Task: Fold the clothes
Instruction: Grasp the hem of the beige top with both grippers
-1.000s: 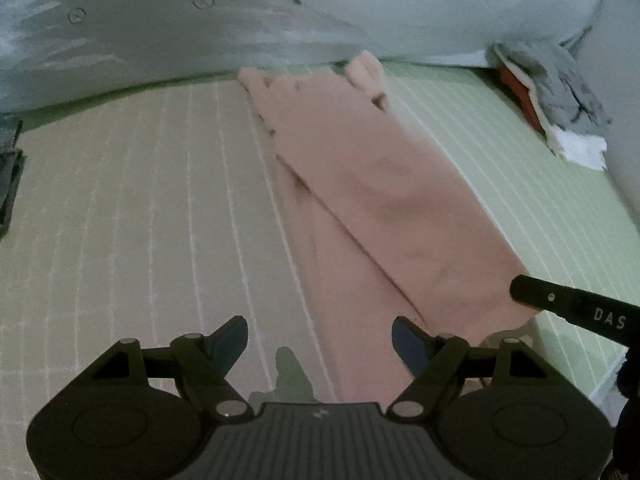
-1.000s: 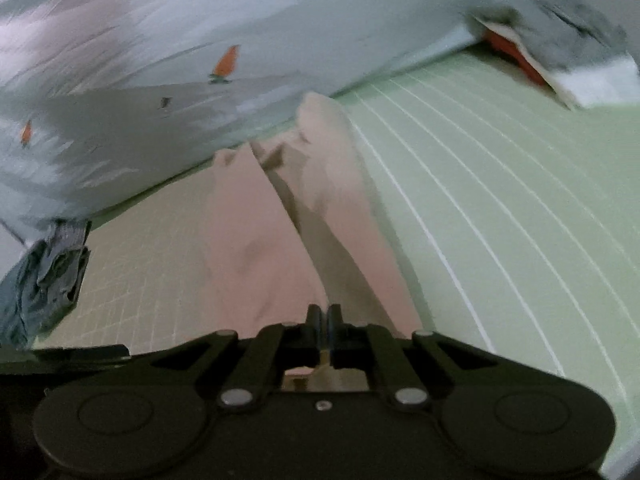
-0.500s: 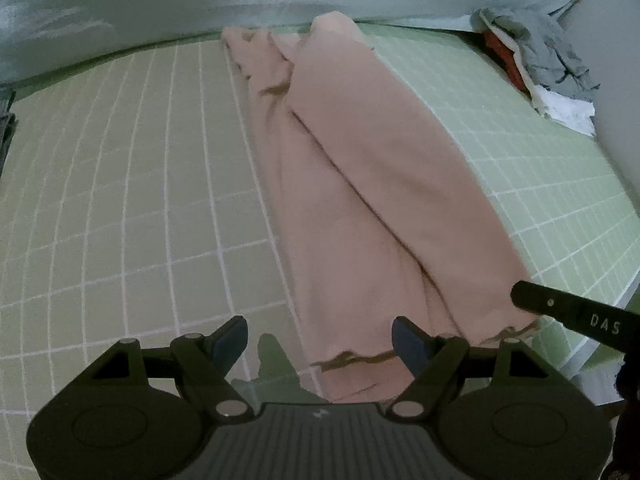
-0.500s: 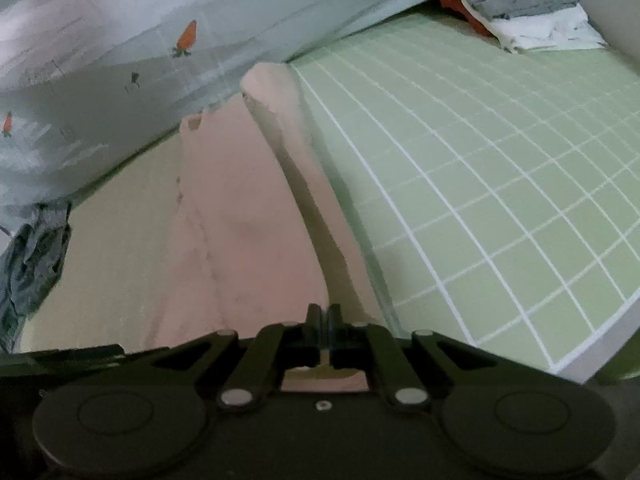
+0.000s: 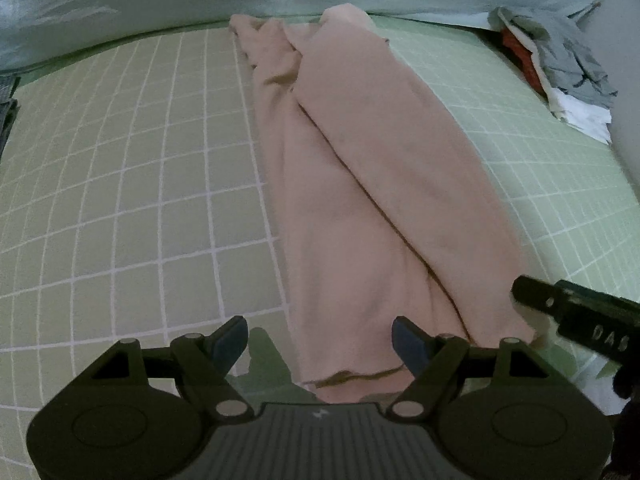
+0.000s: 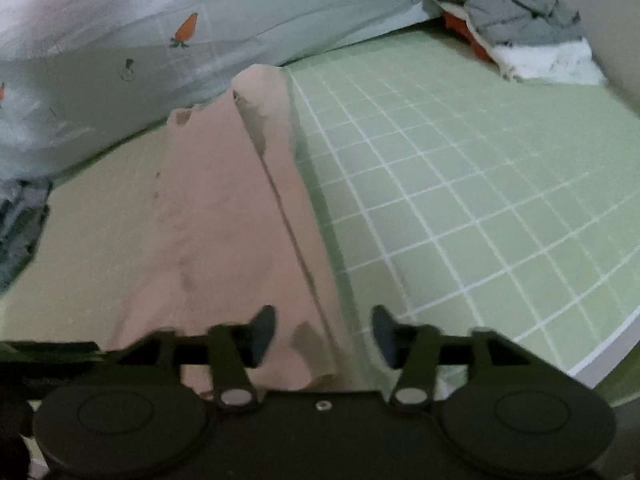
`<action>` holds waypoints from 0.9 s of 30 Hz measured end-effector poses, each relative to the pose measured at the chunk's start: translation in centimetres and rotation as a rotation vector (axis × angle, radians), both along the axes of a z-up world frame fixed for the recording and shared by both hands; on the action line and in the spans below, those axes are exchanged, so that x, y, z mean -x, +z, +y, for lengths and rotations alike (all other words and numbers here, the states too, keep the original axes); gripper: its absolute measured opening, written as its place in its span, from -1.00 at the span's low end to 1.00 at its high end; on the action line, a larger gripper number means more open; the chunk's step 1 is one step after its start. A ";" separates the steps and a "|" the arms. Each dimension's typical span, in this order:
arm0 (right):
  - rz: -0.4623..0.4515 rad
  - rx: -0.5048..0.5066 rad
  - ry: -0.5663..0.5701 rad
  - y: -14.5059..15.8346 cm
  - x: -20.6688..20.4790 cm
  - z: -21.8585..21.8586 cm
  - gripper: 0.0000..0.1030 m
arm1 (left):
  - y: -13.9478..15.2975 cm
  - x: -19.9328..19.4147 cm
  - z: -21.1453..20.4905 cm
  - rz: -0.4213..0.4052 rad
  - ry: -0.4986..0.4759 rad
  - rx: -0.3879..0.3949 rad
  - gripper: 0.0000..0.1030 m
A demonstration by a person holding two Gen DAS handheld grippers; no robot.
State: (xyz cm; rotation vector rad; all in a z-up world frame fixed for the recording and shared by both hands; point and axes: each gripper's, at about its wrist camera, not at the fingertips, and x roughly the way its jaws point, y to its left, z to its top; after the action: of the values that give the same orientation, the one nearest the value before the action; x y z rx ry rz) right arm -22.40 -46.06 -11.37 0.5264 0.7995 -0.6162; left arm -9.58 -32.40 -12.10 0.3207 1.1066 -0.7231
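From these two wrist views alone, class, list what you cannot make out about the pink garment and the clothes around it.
- Pink garment: its near hem, hidden behind the left gripper in the left wrist view.
- Garment type: its far end is bunched in both views.
- Grey clothing: cut off by the left edge in the right wrist view.
- Clothes pile: separate items, too small and overlapping.

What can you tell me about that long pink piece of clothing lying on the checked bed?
The pink garment is a soft, plain, knit-looking cloth laid out long and narrow on the green checked sheet. It has been doubled lengthwise, one half overlapping the other along a long crease. The far end is bunched against the pale carrot-print quilt; the near hem lies between the open left gripper fingers. The open right gripper hovers over its near edge.
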 end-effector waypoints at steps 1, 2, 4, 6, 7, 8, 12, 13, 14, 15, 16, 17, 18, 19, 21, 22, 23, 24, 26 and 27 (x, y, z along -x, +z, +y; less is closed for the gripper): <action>0.011 0.000 0.013 -0.1 -0.2 -0.1 0.17 | -0.1 0.1 -0.3 0.002 0.002 -0.003 0.55; 0.018 -0.004 0.028 -0.3 -0.5 -0.2 0.24 | -0.3 0.1 -0.4 0.013 0.008 -0.003 0.55; 0.027 -0.012 0.064 -0.6 -0.8 -0.2 0.34 | -0.6 0.4 -0.6 0.032 0.024 -0.007 0.55; 0.037 -0.018 0.111 -0.9 -1.1 -0.1 0.34 | -0.8 1.0 -0.9 0.032 0.042 -0.014 0.55; 0.039 -0.021 0.133 -1.0 -1.2 -0.1 0.34 | -0.7 1.3 -1.1 0.032 0.048 -0.018 0.54; 0.040 -0.028 0.158 -1.1 -1.2 -0.2 0.30 | -0.7 1.6 -1.2 0.035 0.059 -0.019 0.52; 0.041 -0.058 0.226 -1.0 -0.8 -0.7 -0.21 | -0.6 3.4 -1.7 0.037 0.103 -0.011 0.11; 0.043 -0.067 0.239 -1.0 -0.4 -0.8 -0.48 | -0.5 4.0 -1.8 0.030 0.110 -0.006 0.02; 0.045 -0.076 0.253 -0.9 -0.1 -1.0 -0.69 | -0.6 4.5 -2.0 0.019 0.115 -0.004 -0.23; 0.046 -0.086 0.267 -0.8 0.2 -1.1 -0.72 | -0.6 5.1 -2.3 0.008 0.121 -0.002 -0.58; 0.048 -0.095 0.280 -0.7 0.5 -1.3 -0.74 | -0.9 5.3 -2.1 0.049 0.141 0.033 -0.77; 0.050 -0.104 0.294 -0.7 0.9 -1.4 -0.76 | -1.1 5.6 -2.0 0.090 0.160 0.068 -0.78; 0.052 -0.113 0.308 -0.6 1.2 -1.6 -0.77 | -1.3 5.8 -1.8 0.131 0.179 0.103 -0.79; 0.054 -0.122 0.321 -0.5 1.5 -1.7 -0.77 | -1.4 6.2 -1.6 0.153 0.188 0.115 -0.80; 0.058 -0.141 0.349 -0.4 2.2 -2.0 -0.78 | -1.5 7.1 -1.2 0.198 0.200 0.129 -0.81; 0.059 -0.150 0.362 -0.3 2.5 -2.2 -0.78 | -1.6 7.6 -0.9 0.220 0.206 0.136 -0.81; 0.061 -0.159 0.376 -0.2 2.8 -2.3 -0.78 | -1.6 8.1 -0.7 0.243 0.212 0.144 -0.81; 0.061 -0.179 0.374 -0.2 3.4 -2.7 -0.78 | -1.5 8.6 -0.6 0.255 0.217 0.152 -0.81; 0.052 -0.226 0.357 0.1 4.5 -3.5 -0.78 | -0.8 9.2 -0.6 0.248 0.210 0.167 -0.81; 0.042 -0.246 0.348 0.3 5.0 -4.0 -0.78 | 0.0 9.1 -1.0 0.226 0.198 0.180 -0.81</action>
State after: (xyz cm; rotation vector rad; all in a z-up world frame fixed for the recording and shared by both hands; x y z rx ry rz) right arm -27.36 -50.04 -11.09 0.5824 0.9872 -0.2089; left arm -18.69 -33.43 -12.15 -0.0253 1.2563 -0.6870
